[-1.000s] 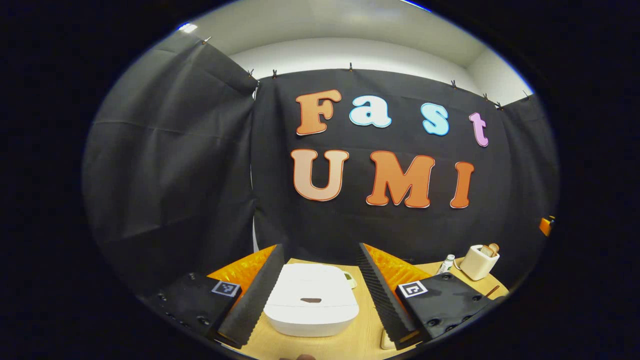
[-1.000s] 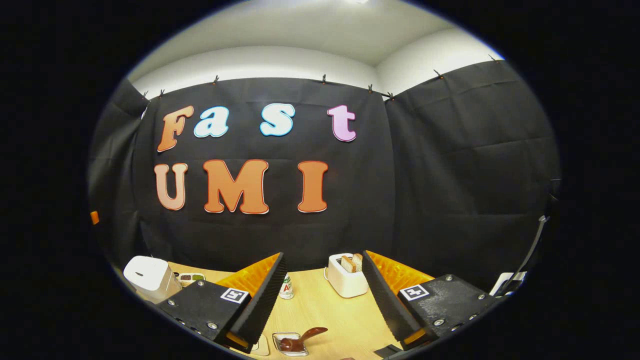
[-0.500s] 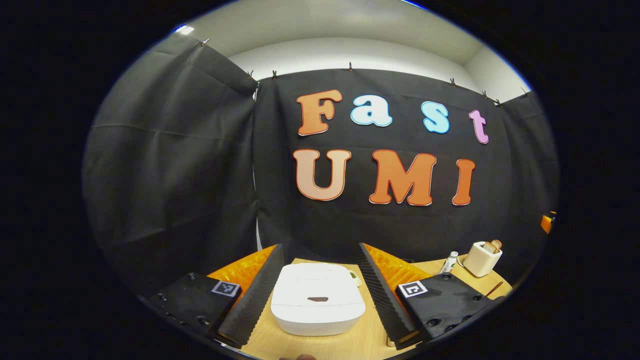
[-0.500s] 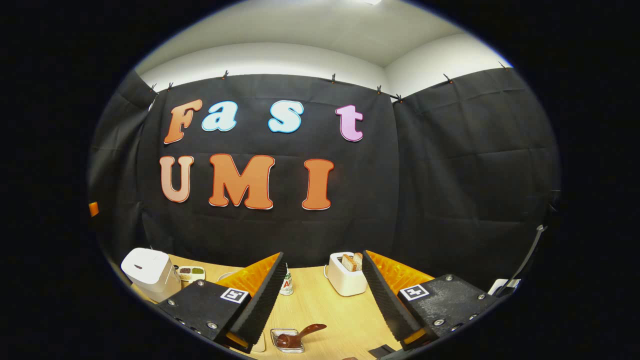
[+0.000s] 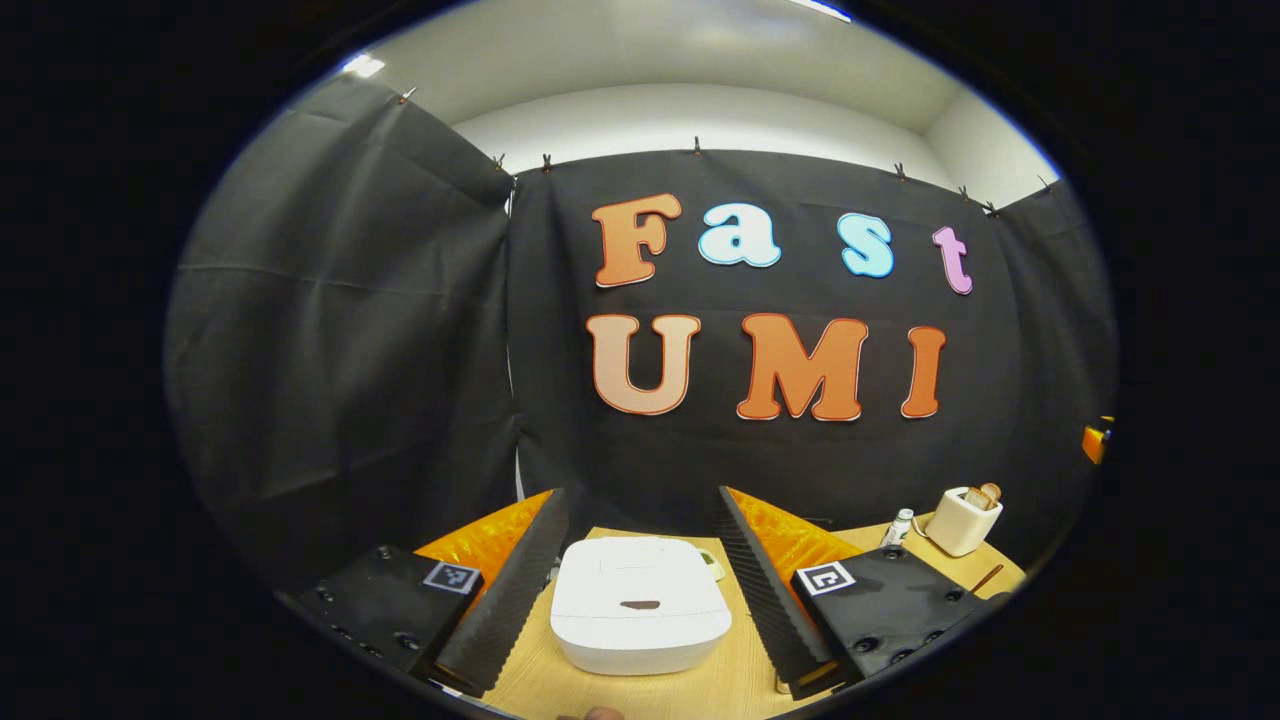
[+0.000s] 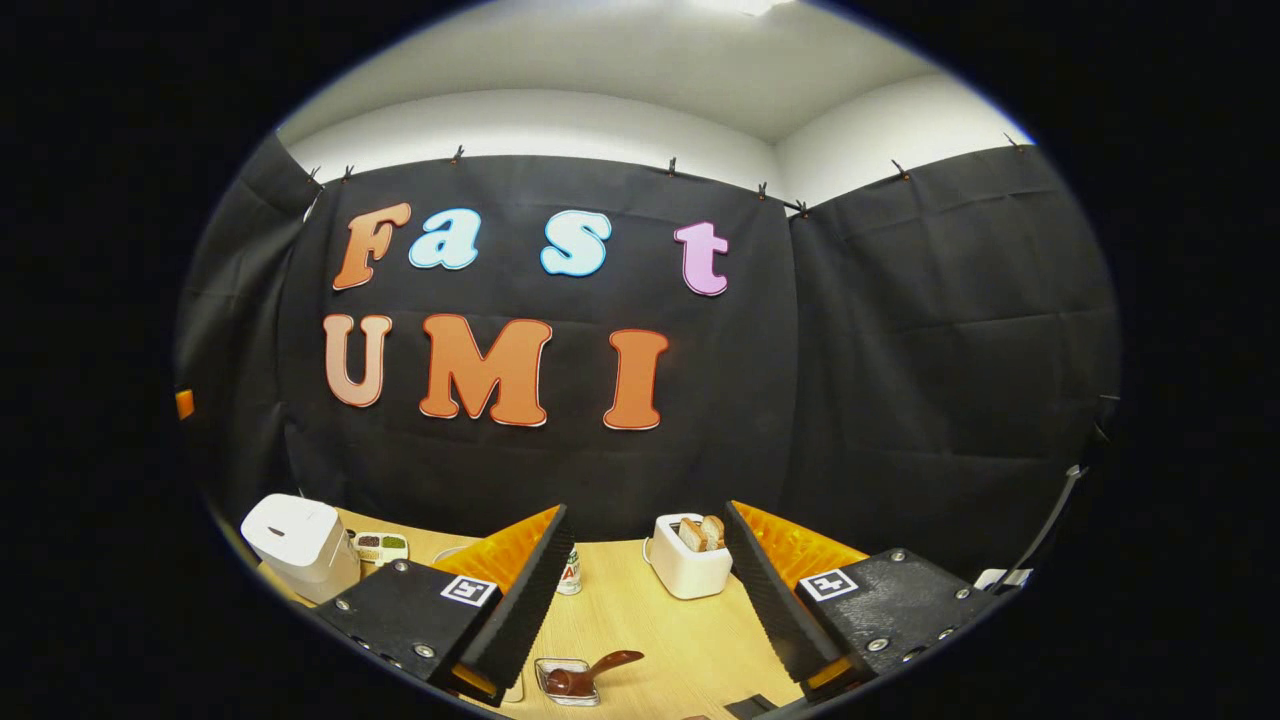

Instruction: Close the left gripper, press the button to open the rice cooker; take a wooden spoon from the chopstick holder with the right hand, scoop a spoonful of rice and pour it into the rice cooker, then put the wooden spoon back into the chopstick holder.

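— So, both grippers gape: the left gripper [image 5: 640, 560] frames the closed white rounded-square rice cooker [image 5: 640, 605] at the lower centre.

— Right. I'd close those fingers first, then press its dark front button [image 5: 639, 604] squarely. The right gripper [image 6: 645, 580] waits empty.

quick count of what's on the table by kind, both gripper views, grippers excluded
Rice cooker: 1
Toaster holding bread: 1
Small bottle: 1
Glass dish with a brown spoon in it: 1 dish, 1 spoon
Divided tray beside the cooker: 1
Total: 6. Other bits at the image edges are too cut off to name.
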The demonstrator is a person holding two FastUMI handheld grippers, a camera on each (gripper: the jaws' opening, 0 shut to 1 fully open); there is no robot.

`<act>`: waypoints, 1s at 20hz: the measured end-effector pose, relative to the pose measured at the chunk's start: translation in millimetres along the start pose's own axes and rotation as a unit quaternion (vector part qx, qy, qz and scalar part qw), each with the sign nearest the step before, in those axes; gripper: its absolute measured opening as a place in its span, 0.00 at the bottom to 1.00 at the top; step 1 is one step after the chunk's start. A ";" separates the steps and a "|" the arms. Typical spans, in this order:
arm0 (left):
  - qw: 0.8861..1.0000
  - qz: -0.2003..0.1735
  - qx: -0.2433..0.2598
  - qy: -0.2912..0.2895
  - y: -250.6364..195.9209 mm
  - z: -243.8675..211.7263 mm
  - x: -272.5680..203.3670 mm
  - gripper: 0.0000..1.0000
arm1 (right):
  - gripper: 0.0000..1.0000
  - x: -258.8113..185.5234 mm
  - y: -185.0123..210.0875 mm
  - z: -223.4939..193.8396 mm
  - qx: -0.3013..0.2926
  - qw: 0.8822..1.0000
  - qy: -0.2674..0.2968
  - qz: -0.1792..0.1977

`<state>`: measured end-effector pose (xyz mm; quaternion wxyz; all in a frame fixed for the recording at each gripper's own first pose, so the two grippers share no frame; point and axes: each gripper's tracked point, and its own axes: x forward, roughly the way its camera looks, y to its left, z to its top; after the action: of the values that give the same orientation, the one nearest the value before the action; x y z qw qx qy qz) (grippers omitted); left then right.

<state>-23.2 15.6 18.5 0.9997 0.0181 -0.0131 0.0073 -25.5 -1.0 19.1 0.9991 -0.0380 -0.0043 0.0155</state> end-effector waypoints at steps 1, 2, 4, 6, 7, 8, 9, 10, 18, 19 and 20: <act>1.000 0.003 0.001 0.000 2.7 0.6 -0.2 1.00 | 0.94 -0.6 -0.2 -0.3 0.001 1.000 0.001 0.001; 1.000 0.005 0.000 -0.001 4.0 0.1 -1.1 1.00 | 0.94 0.5 0.1 -0.3 0.002 1.000 0.002 0.001; 1.000 0.007 0.000 0.000 5.4 -0.5 -2.5 1.00 | 0.94 -1.0 -0.6 -2.3 0.004 1.000 0.006 0.001; 1.000 0.005 -0.002 0.001 5.0 -0.5 -2.4 0.99 | 0.94 -2.8 -2.9 -4.6 0.003 1.000 0.009 0.000; 1.000 0.006 -0.005 0.000 5.8 -0.1 -3.8 1.00 | 0.94 -4.9 -4.4 -4.4 0.003 1.000 0.009 -0.001; 1.000 0.004 -0.009 0.000 5.6 1.5 -3.1 1.00 | 0.94 -6.6 -5.9 -3.9 0.003 1.000 0.009 -0.002; 1.000 0.003 -0.011 0.001 5.2 0.5 -3.1 0.99 | 0.94 -7.3 -6.3 -5.0 0.004 1.000 0.010 -0.001; 1.000 0.004 -0.010 0.002 5.5 0.0 -3.9 1.00 | 0.94 -7.1 -6.5 -6.5 0.006 1.000 0.012 -0.001; 1.000 0.006 -0.007 0.011 7.8 -5.6 -6.3 0.99 | 0.94 -7.4 -11.9 -9.8 0.009 1.000 0.017 -0.004; 1.000 0.007 -0.006 0.011 8.1 -5.4 -7.0 0.99 | 0.94 -7.2 -12.3 -9.2 0.009 1.000 0.016 -0.004; 1.000 0.011 -0.005 0.009 9.2 -4.5 -8.9 0.99 | 0.94 -8.1 -12.6 -10.2 0.008 1.000 0.016 -0.004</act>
<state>-32.1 24.8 14.1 0.9997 0.0129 -0.0042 0.0184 -33.1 -14.6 9.8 0.9994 -0.0305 0.0112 0.0108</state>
